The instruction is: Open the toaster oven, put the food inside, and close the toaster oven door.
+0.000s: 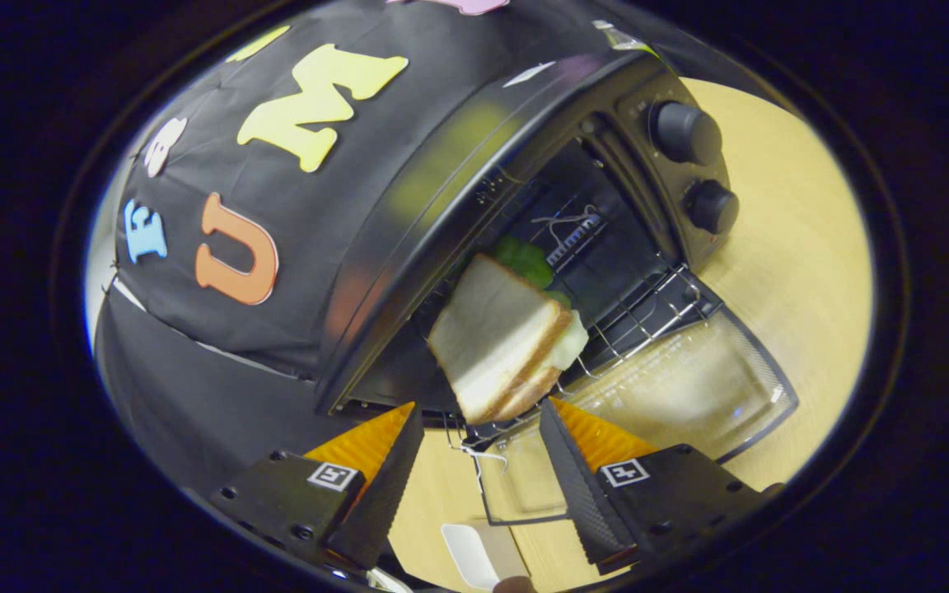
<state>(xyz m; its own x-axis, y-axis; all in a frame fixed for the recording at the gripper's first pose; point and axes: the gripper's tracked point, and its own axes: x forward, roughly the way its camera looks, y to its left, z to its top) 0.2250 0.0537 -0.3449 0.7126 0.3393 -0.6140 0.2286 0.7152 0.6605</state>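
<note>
Now the gripper (pixel 479 445) stands released, fingers apart and touching nothing. At twelve o'clock just ahead, the white-bread lettuce sandwich (pixel 501 342) lies on the wire rack (pixel 647 317) inside the black toaster oven (pixel 474 165); it looks soft and light, best pinched gently across the crusts. Glass door (pixel 689 395) hangs open at two o'clock.

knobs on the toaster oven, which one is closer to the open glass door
The lower knob, just above the wire rack and door; the other knob sits farther up the panel. The open tongs touch neither.
</note>
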